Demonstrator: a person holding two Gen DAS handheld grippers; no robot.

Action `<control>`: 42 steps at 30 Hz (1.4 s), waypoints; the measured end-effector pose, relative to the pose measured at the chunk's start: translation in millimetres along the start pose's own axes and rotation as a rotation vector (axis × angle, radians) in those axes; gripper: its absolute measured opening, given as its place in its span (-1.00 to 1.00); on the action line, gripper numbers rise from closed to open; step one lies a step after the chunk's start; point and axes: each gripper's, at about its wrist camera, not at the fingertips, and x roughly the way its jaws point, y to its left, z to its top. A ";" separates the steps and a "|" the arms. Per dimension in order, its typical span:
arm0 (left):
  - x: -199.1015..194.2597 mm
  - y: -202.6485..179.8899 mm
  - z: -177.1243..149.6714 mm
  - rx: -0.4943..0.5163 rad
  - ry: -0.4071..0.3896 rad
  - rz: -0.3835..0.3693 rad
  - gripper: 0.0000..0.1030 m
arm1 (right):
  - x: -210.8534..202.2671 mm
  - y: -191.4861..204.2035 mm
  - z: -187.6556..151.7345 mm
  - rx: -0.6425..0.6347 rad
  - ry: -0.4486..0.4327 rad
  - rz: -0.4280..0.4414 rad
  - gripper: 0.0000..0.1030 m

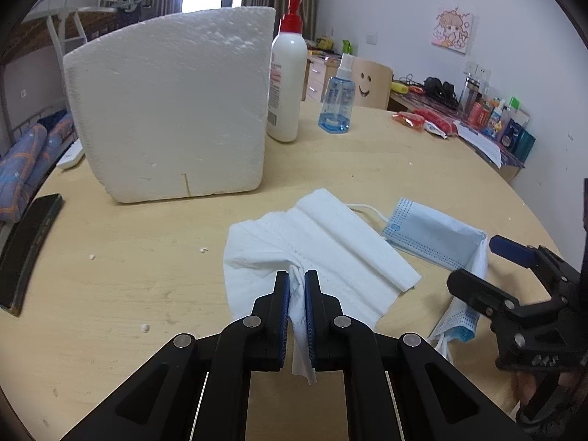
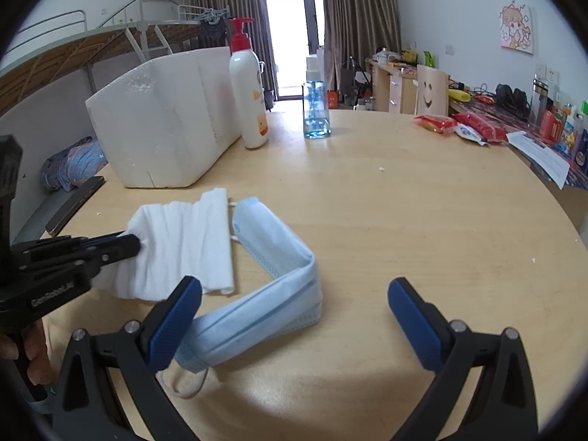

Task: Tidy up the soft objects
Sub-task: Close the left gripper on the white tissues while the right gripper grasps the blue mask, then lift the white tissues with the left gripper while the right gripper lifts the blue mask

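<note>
Two soft items sit mid-table: one white tissue, one blue face mask, edges touching. Your left gripper pinches the tissue's near edge; your right gripper is spread wide, empty, its left finger over the mask. One foam box and two bottles stand behind them. Bare table lies to the right.

Daylight glares through the window; soft shadows on the table; fisheye edges bend and darken.
</note>
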 end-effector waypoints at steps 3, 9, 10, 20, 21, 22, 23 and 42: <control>-3.2 1.6 -2.9 0.001 -0.004 -0.010 -0.82 | 2.5 -1.5 1.5 0.009 0.010 -0.004 0.99; -6.4 2.1 -3.4 0.000 -0.021 -0.024 -0.82 | 6.5 -4.0 2.2 0.032 0.035 -0.040 0.97; -6.7 2.8 -3.3 -0.002 -0.022 -0.027 -0.82 | 6.7 -4.8 2.3 0.039 0.038 -0.044 0.86; -8.4 2.4 -3.1 0.003 -0.035 -0.048 -0.83 | 6.3 2.7 -3.2 0.028 0.093 -0.043 -0.04; -9.3 2.4 -3.2 0.004 -0.038 -0.051 -0.83 | 5.5 3.2 -4.4 0.025 0.095 -0.044 -0.10; -10.3 2.0 -3.0 0.008 -0.042 -0.054 -0.83 | 4.3 2.6 -5.5 0.029 0.098 -0.045 -0.14; -11.2 1.6 -2.9 0.010 -0.044 -0.056 -0.82 | 3.2 2.0 -6.5 0.033 0.100 -0.044 -0.19; -60.4 -12.4 -2.3 0.048 -0.178 -0.121 -0.85 | -42.6 -8.3 -4.7 0.075 -0.043 0.009 -0.67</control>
